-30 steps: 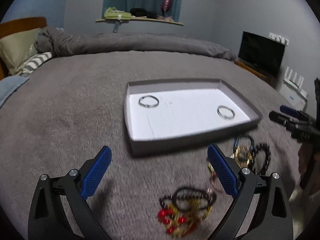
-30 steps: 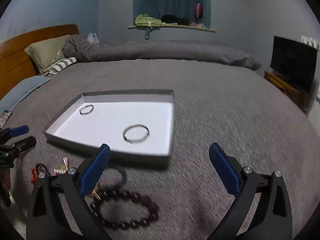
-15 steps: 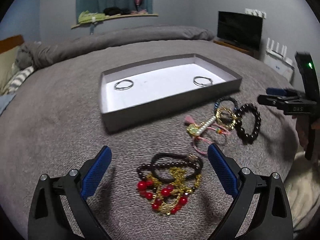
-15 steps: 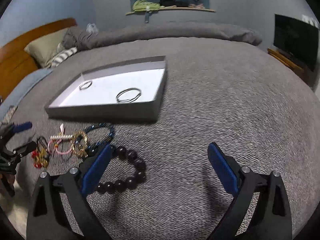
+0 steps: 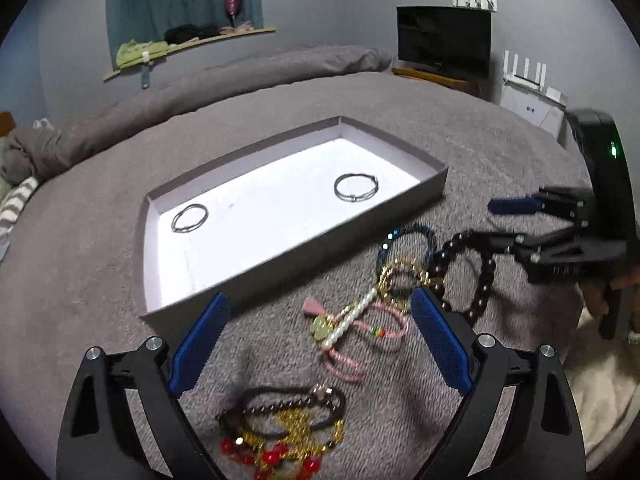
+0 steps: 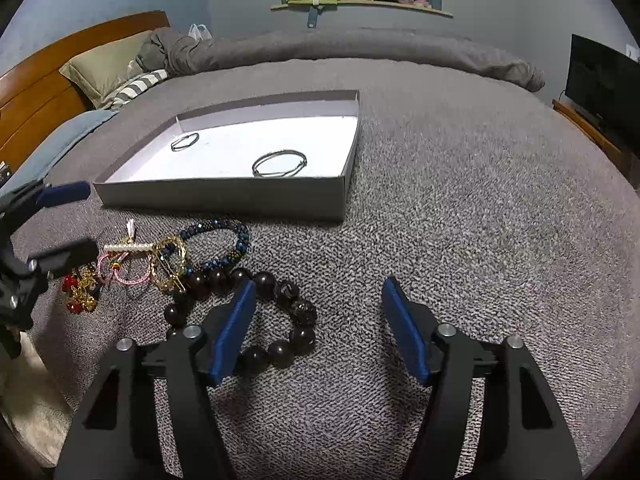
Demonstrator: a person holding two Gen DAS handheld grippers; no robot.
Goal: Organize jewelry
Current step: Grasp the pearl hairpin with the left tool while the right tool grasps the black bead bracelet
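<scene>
jewelry laid out on a grey bed cover (image 6: 460, 208). shallow grey box (image 5: 304, 240) with a white floor sits on the bed, holding two thin metal bangles: one (image 5: 189, 218) toward its left end, one (image 5: 356, 187) toward its right end, well apart. in front of the box, on the cover: blue beaded bracelet (image 6: 224, 240), gold chain bracelet (image 6: 170, 264) just beside it, pink cord bracelet (image 5: 360, 340) with a white pearl bar (image 5: 350, 320) lying across it, dark wooden bead bracelet (image 6: 280, 320), and a tangled heap of red beads, gold chain and dark bands (image 5: 284, 432). left gripper (image 5: 320, 344) hangs over the pink cord bracelet, jaws wide open, holding nothing. right gripper (image 6: 316, 328) hangs low at the dark wooden bead bracelet, jaws open and empty, its left finger (image 6: 232, 332) over the ring of beads. pillow (image 6: 104, 68) and wooden headboard (image 6: 44, 92) at the far left; black screen (image 5: 444, 40) by the wall.
</scene>
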